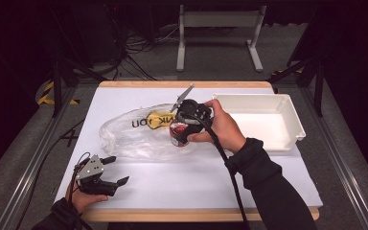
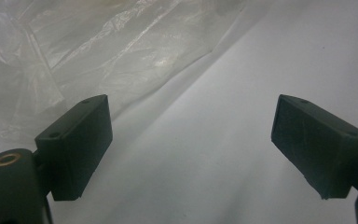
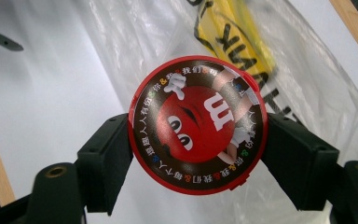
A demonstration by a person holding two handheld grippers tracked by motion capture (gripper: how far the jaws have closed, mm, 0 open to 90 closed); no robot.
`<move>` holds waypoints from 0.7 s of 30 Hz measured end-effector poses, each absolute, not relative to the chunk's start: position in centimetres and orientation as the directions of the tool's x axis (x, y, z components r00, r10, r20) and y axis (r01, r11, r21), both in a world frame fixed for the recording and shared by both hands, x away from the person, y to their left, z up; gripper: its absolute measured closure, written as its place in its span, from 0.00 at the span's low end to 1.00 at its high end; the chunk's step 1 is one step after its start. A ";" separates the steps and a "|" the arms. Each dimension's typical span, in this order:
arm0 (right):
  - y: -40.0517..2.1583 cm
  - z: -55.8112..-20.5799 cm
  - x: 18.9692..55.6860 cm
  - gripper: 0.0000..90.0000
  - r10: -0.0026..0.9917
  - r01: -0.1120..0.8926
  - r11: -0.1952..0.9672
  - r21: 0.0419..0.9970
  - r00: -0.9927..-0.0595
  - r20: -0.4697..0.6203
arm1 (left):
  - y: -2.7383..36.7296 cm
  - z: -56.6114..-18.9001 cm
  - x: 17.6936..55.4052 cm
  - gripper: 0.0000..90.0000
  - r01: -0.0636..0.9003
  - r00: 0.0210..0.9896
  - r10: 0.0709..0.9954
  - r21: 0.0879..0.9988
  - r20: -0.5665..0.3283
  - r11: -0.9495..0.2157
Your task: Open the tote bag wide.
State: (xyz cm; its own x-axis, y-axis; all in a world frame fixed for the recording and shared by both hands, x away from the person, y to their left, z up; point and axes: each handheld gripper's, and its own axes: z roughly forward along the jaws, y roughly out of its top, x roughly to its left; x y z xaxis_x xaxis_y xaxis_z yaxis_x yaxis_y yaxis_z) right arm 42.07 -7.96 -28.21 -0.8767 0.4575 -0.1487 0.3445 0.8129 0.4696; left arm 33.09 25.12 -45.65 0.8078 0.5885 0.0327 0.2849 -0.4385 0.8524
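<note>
Right tongs (image 3: 198,154) clamped across the red candy tub (image 3: 198,123), its long axis toward the lens (white bin (image 1: 287,129) nearer this hand); left tongs (image 2: 191,149) apart, idle.

On the table (image 1: 172,187), the bag (image 1: 124,136) lies left of centre and the tray (image 1: 287,115) at the far right. The can (image 1: 178,134) sits between the 2, over the bag's right edge, clamped by the right gripper (image 3: 198,149). The left gripper (image 1: 103,175) rests near the front left corner, before the bag.
</note>
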 end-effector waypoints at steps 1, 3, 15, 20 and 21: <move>-8.4 -28.2 41.8 0.30 0.457 0.346 0.815 0.465 -0.877 -0.147 | 25.1 -45.7 33.1 0.15 0.287 0.808 0.589 0.852 0.030 -0.438; -9.3 -28.0 41.7 0.30 0.461 0.350 0.815 0.462 -0.874 -0.150 | 25.1 -45.6 33.1 0.15 0.289 0.808 0.589 0.850 0.031 -0.440; -13.0 -26.5 41.7 0.30 0.506 0.379 0.790 0.481 -0.846 -0.165 | 25.1 -45.7 33.2 0.15 0.292 0.807 0.590 0.850 0.028 -0.438; -14.2 -25.7 41.5 0.30 0.527 0.388 0.771 0.504 -0.834 -0.164 | 25.1 -45.7 33.2 0.15 0.292 0.807 0.591 0.850 0.028 -0.438; -14.4 -25.6 41.4 0.30 0.531 0.392 0.768 0.506 -0.832 -0.161 | 25.1 -45.7 33.2 0.15 0.292 0.807 0.590 0.849 0.028 -0.440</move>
